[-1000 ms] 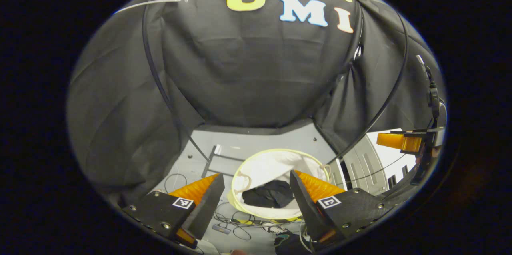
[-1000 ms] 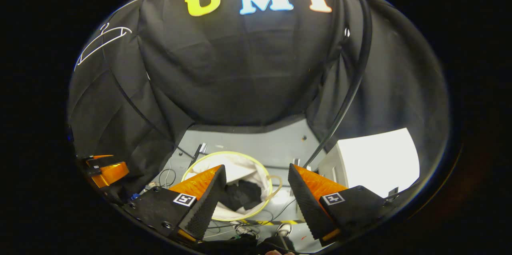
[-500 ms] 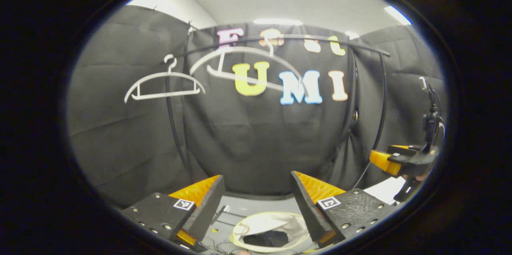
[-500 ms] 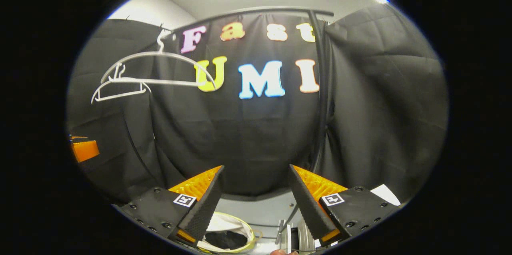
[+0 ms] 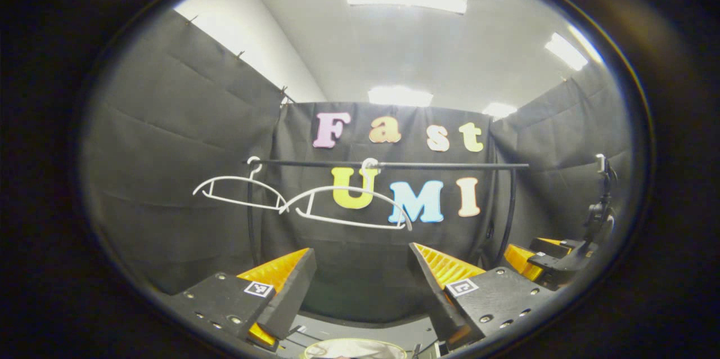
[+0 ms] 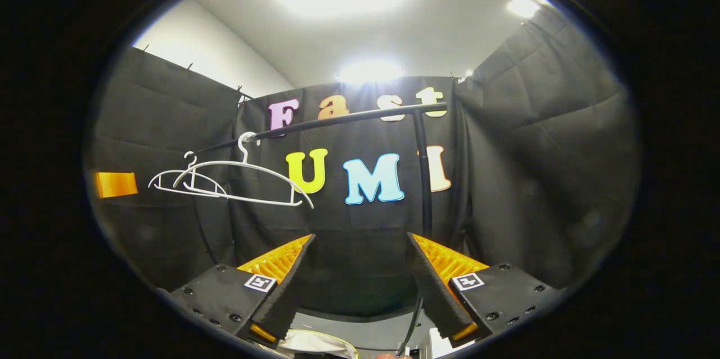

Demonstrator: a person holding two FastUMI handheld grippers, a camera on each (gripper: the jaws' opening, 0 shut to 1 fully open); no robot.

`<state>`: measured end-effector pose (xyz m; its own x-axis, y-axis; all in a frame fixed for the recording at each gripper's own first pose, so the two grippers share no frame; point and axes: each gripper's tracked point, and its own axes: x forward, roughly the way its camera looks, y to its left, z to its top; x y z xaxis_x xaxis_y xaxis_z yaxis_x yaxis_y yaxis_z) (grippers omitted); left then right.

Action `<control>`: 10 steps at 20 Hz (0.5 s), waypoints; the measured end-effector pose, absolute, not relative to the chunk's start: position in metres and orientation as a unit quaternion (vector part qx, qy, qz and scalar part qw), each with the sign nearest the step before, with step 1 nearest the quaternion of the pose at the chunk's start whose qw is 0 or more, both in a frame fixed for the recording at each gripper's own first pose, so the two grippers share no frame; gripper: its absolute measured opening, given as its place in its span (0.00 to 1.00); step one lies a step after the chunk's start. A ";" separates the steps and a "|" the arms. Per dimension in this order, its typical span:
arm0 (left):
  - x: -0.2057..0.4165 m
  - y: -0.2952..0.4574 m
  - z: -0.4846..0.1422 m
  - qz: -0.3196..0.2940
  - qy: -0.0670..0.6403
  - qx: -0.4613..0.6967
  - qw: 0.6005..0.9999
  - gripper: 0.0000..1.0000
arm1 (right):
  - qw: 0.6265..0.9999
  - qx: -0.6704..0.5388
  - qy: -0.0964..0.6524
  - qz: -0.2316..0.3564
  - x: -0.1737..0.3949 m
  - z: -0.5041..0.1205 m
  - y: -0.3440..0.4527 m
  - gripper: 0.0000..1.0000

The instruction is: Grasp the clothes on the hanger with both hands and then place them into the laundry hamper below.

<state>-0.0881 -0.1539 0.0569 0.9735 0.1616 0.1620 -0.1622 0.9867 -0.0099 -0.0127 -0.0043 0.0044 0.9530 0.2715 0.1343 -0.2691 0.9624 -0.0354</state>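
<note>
Left gripper view has the left gripper [image 5: 363, 280] spread and empty, two bare hangers [image 5: 349, 207] on the rail [image 5: 394, 165] — and the right gripper [image 5: 540, 257] off to the side. Right gripper view: right gripper [image 6: 360, 280] agape too (nothing held), hamper [image 6: 315, 342] rim below; the clothes can't be made out.

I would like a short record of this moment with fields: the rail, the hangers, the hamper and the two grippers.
rail: black bar across the booth wall
hangers: two white hangers on the rail, both bare
hamper: rim at the bottom edge, contents not visible
left gripper: open, holding nothing
right gripper: open, holding nothing
</note>
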 end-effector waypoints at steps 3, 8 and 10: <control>-0.107 -0.165 0.040 0.095 -0.066 0.000 0.993 0.94 | 0.990 -0.015 -0.048 0.134 -0.024 -0.015 -0.024 0.97; -0.114 -0.170 0.016 0.106 -0.033 0.003 0.994 0.94 | 0.993 -0.013 0.011 0.120 -0.038 -0.045 -0.059 0.98; -0.115 -0.170 0.018 0.102 -0.032 0.006 0.994 0.94 | 0.993 -0.004 0.014 0.117 -0.034 -0.044 -0.055 0.98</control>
